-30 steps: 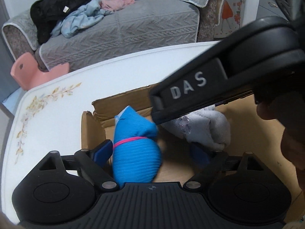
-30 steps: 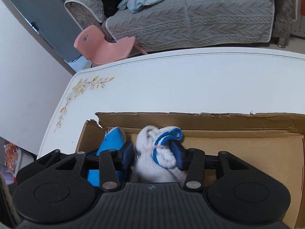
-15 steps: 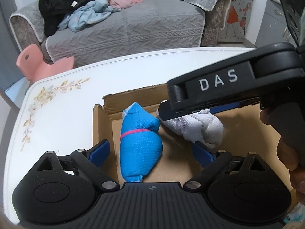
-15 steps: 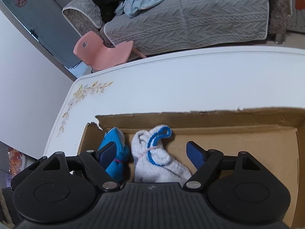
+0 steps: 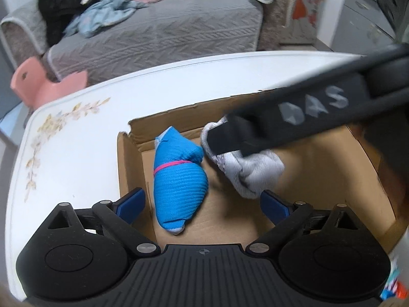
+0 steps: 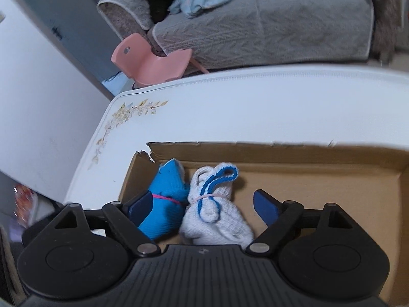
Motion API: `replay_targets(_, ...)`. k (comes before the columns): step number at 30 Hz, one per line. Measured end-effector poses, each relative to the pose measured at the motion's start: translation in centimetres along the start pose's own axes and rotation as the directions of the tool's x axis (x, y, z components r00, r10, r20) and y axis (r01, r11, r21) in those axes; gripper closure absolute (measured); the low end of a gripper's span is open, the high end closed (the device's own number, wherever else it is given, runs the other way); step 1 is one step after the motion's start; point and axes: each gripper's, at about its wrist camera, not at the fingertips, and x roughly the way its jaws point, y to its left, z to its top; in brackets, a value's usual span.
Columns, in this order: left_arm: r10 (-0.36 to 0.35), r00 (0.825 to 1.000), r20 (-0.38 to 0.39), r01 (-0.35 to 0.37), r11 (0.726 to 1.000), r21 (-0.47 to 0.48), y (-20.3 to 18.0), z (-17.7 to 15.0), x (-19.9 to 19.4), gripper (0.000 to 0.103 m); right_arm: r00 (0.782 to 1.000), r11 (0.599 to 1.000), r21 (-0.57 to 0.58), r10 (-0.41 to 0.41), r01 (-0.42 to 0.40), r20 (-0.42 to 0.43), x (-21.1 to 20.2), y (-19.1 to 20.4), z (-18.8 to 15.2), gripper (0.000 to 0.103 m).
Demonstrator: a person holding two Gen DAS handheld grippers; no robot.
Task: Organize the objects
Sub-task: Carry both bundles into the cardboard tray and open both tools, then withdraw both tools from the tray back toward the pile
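blue sock (image 5: pixel 180 179) and white sock (image 6: pixel 217 220) side by side in box (image 6: pixel 319 176), seemingly touching. left hand-held gripper (image 5: pixel 202 203) and right hand-held gripper (image 6: pixel 202 207) both opening wide, gripping nothing.

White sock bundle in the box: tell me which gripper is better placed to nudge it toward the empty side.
Right. The right gripper straddles the white bundle, its jaws opening. The left gripper sits over the blue bundle.

The right gripper (image 6: pixel 202 204) has let go of the white sock bundle (image 6: pixel 217 220), its jaws opening.
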Motion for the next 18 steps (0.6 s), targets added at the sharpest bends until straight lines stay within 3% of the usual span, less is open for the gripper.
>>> replay_targets(2,-0.021,1.000,-0.004,0.021,0.998,0.063,0.1,0.1,-0.1,0.003,0.999,0.989,-0.143,-0.034,0.037,0.027,-0.9,0.4,0.1,0.016)
replay_targets(4,-0.012,1.000,-0.006,0.013,0.995,0.102,0.3,0.2,-0.3,0.002,0.996,0.952,-0.296,-0.071,0.081,0.044,-1.5,0.8,0.1,0.013)
replay_targets(7,-0.018,1.000,-0.022,0.020,0.996,0.082,1.1,0.2,-0.8,0.002,0.994,0.889,-0.445,-0.103,0.104,0.025,-2.2,1.6,-0.4,0.013)
replay_targets(9,-0.027,1.000,-0.016,0.028,0.996,0.083,1.1,0.0,-1.7,0.002,0.995,0.867,-0.490,-0.101,0.095,0.014,-3.0,2.1,-0.8,0.013)
replay_targets(18,-0.022,1.000,0.007,0.020,0.988,0.152,-0.4,-0.7,-8.1,0.001,0.998,0.841,-0.539,-0.060,0.045,-0.010,-7.6,4.3,-2.9,0.009)
